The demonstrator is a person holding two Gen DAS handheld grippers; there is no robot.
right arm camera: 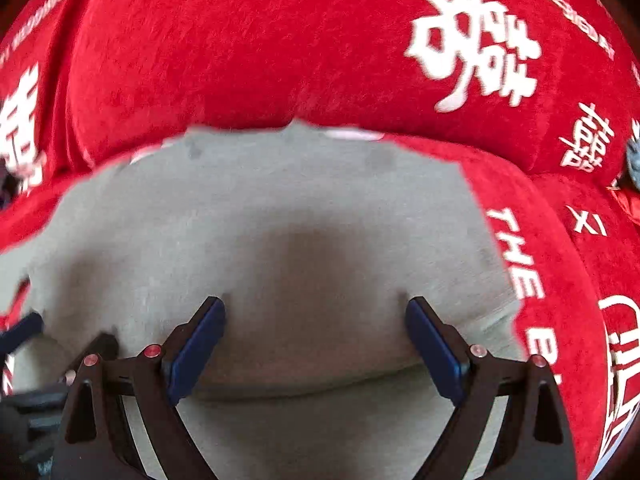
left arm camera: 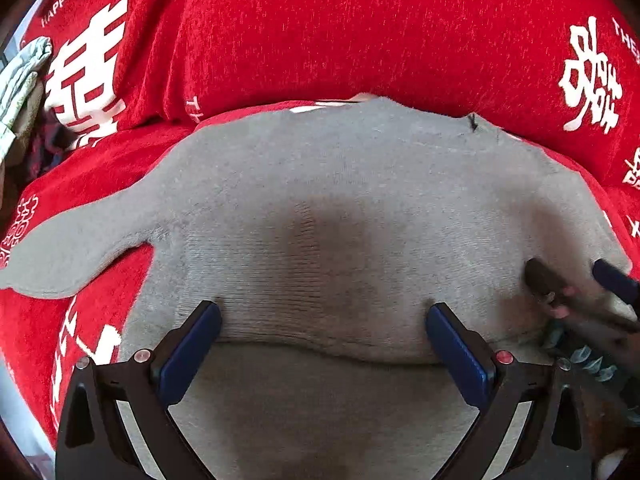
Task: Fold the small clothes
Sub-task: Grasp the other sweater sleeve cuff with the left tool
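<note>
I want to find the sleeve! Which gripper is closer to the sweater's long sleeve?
Left. The left gripper sits beside the sleeve; the right gripper is across the grey sweater, farther away.

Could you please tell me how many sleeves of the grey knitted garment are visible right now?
1: the grey knitted garment shows one sleeve, stretching left over the red printed cover. The other may be folded under or hidden.

Left wrist view: looks forward and down between its open jaws, close over the grey garment (left arm camera: 320, 200) on the red cover (left arm camera: 320, 32). Right wrist view: same heading, equally close, further right. Shared: garment middle, cover's rear fold; each sees the other gripper at its edge.
</note>
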